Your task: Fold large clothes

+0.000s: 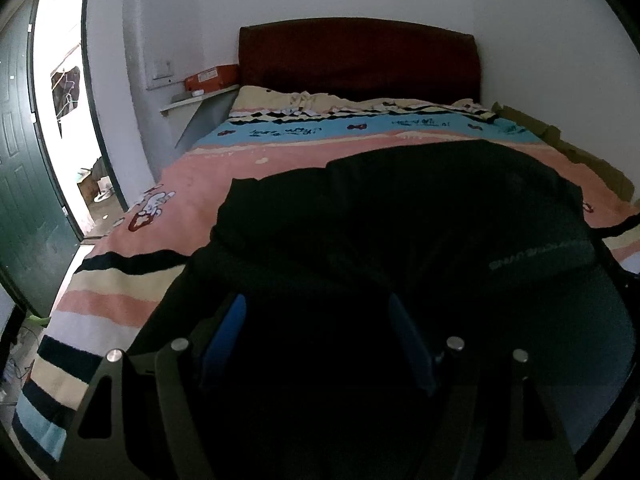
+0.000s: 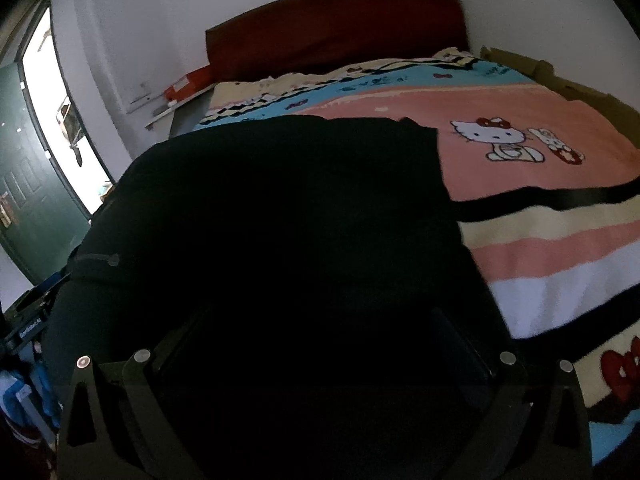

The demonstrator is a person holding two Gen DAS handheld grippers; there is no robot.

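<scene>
A large black garment (image 1: pixel 400 216) lies spread on a bed with a pink, blue and striped cartoon blanket (image 1: pixel 256 160). It fills the middle of the right wrist view (image 2: pixel 280 208) too. My left gripper (image 1: pixel 318 312) hangs over the garment's near edge, its blue-padded fingers (image 1: pixel 230 332) wide apart and nothing visibly between them. My right gripper (image 2: pixel 320 320) is over the same near edge; its fingers are dark against the black cloth, wide apart as far as I can make out.
A dark red headboard (image 1: pixel 360 56) stands against the white wall. A shelf with an orange box (image 1: pixel 212 78) is at the bed's left. An open green door (image 1: pixel 24 184) is at far left. Cardboard (image 1: pixel 580 152) lines the bed's right side.
</scene>
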